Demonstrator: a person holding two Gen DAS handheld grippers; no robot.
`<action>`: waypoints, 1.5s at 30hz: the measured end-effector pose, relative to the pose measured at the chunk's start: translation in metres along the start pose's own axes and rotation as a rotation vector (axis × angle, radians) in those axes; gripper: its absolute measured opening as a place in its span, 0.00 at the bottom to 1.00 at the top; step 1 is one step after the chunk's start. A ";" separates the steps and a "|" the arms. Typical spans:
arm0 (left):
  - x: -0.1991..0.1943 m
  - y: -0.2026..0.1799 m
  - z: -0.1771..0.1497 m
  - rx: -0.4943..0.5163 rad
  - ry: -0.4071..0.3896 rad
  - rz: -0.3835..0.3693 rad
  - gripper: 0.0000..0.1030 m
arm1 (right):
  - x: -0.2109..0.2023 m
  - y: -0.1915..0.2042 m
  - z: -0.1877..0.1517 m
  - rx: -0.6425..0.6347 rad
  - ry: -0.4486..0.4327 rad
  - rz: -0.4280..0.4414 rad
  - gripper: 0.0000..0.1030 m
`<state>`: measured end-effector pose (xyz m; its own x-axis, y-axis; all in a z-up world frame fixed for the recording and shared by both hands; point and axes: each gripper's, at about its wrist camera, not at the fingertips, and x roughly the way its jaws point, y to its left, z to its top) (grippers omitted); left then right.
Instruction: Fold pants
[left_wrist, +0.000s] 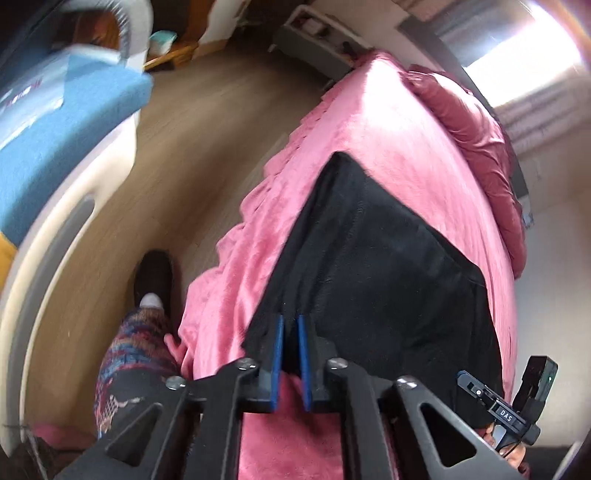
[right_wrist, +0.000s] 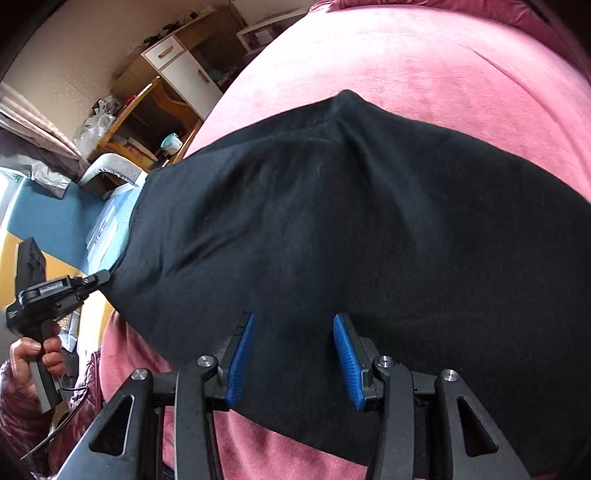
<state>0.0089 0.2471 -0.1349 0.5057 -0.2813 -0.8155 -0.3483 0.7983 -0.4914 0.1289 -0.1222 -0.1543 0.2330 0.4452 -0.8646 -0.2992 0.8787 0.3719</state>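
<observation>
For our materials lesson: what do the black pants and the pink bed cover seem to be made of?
Pants: apparently matte knit, cotton-like; soft creases, no sheen. Bed cover: likely plush fleece or velvet; fuzzy nap with slight sheen.

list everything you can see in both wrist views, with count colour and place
pants: 1, black, spread on the bed, one edge lifted at the left
bed cover: 1, pink plush, over the bed
quilt: 1, dark pink, bunched along the bed's far side
floor: wood-look brown, beside the bed
cabinet: 1, white and wood, by the wall
mug: 1, pale teal, on a wooden shelf
slipper: 1, dark, on the person's foot
left gripper: black with blue pads, shut on the pants' edge
right gripper: black with blue pads, open over the pants
hand: 1, holding the left gripper's handle
</observation>
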 end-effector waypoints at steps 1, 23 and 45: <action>-0.006 -0.003 0.002 0.014 -0.029 -0.011 0.04 | 0.000 0.001 0.000 0.003 -0.002 -0.003 0.43; -0.028 -0.006 0.011 0.087 -0.129 0.211 0.26 | -0.027 -0.036 -0.001 0.106 -0.071 0.052 0.43; 0.020 -0.152 -0.064 0.558 0.050 -0.037 0.26 | -0.032 -0.090 0.093 -0.253 -0.015 -0.342 0.45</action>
<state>0.0221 0.0857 -0.0961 0.4667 -0.3287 -0.8210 0.1460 0.9443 -0.2950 0.2341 -0.1998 -0.1283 0.3709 0.1390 -0.9182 -0.4192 0.9073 -0.0320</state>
